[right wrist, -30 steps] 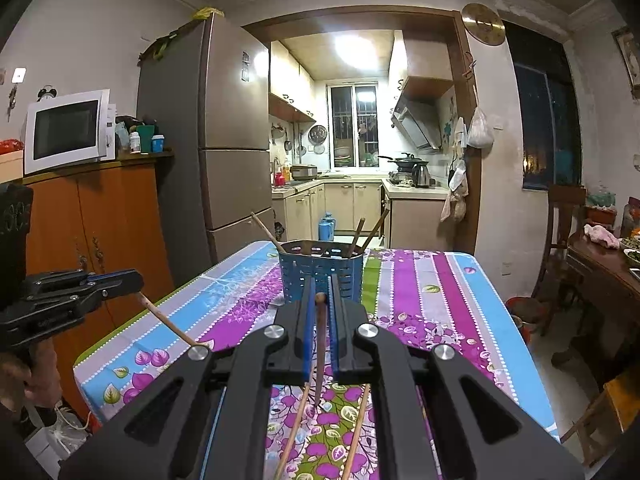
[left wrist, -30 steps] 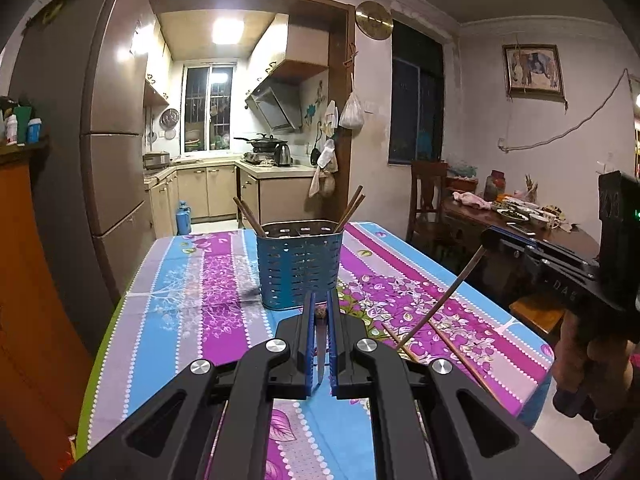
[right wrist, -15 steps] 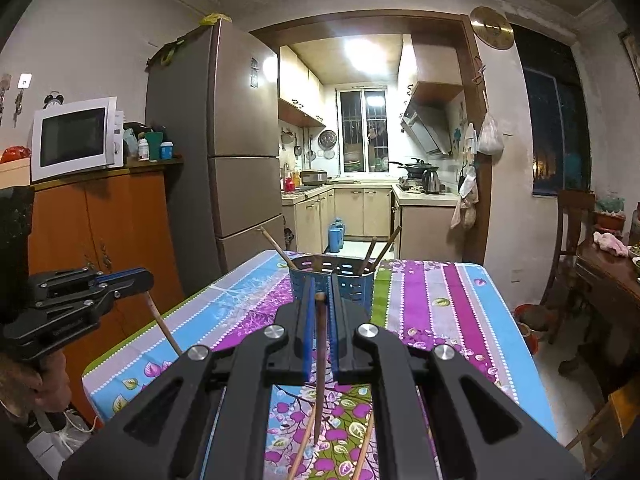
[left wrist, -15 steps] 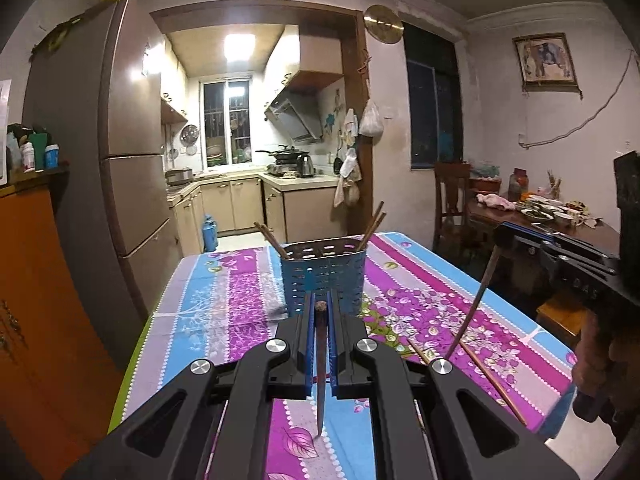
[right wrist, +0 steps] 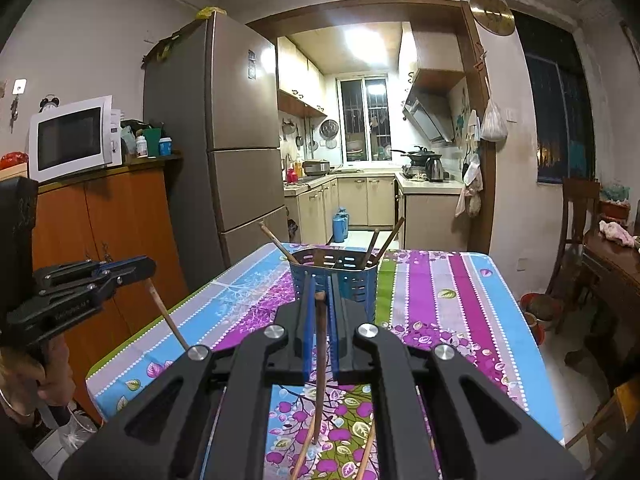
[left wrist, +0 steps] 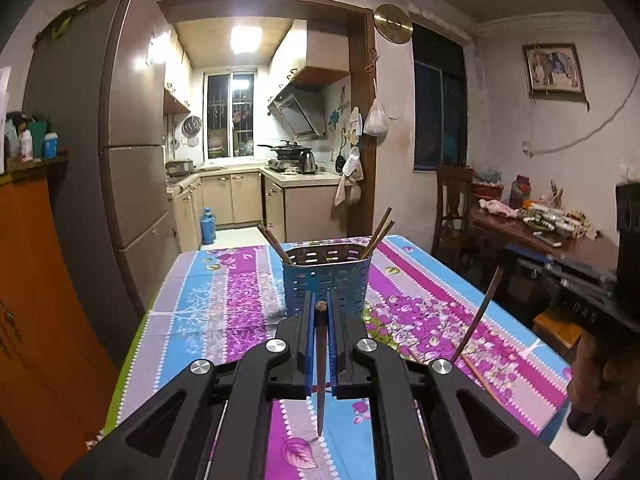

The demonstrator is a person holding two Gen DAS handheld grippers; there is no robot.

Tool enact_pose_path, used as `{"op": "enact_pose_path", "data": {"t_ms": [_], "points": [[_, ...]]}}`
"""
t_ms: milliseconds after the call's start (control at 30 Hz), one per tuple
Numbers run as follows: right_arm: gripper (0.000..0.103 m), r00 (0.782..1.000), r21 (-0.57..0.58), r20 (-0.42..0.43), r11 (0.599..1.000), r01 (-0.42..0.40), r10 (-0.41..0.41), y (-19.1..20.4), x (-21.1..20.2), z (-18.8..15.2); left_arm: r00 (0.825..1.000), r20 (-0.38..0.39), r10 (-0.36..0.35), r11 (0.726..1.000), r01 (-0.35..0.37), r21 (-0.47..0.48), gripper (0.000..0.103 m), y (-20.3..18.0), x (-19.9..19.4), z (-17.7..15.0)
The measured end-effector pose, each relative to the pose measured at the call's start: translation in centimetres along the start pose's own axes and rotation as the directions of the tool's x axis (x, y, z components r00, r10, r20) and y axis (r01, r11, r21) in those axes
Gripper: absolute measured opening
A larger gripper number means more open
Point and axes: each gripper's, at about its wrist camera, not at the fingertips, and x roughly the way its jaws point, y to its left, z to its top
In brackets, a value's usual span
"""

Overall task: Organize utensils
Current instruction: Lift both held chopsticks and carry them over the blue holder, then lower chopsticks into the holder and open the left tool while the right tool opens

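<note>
Each claw is matte black plastic, with two broad angular arms cut through by triangular openings and fixed with round silver screw heads. The left claw [left wrist: 320,320] and the right claw [right wrist: 320,300] both carry thin blue pads along the inner faces of their narrow fingers. Pale lettering is stamped on the side of each body. A thin bangle circles the person's left wrist.

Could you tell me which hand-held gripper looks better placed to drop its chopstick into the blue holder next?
Probably the right hand-held gripper: its chopstick looks nearer the blue holder, which looms closer in the right wrist view. The left hand-held gripper, also holding one, seems farther back.
</note>
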Motion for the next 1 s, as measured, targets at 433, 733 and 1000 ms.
{"op": "enact_pose_path", "data": {"t_ms": [433,733,1000], "points": [[0.005,0.99,-0.036,0.143,0.999,0.005,0.0,-0.2,2.2,8.2,0.979,0.197,-0.059,0.997,0.066,-0.032,0.007,1.0,1.7,10.1],[0.005,0.957,-0.02,0.282,0.997,0.076,-0.068,-1.2,8.7,14.6,0.951,0.309,-0.017,0.999,0.027,-0.028,0.007,0.4,8.4,17.2],[0.005,0.969,0.007,0.208,0.991,0.135,-0.134,-3.4,17.3,12.4,0.976,0.219,-0.015,0.998,0.029,-0.058,0.007,1.3,18.1,15.9]]}}
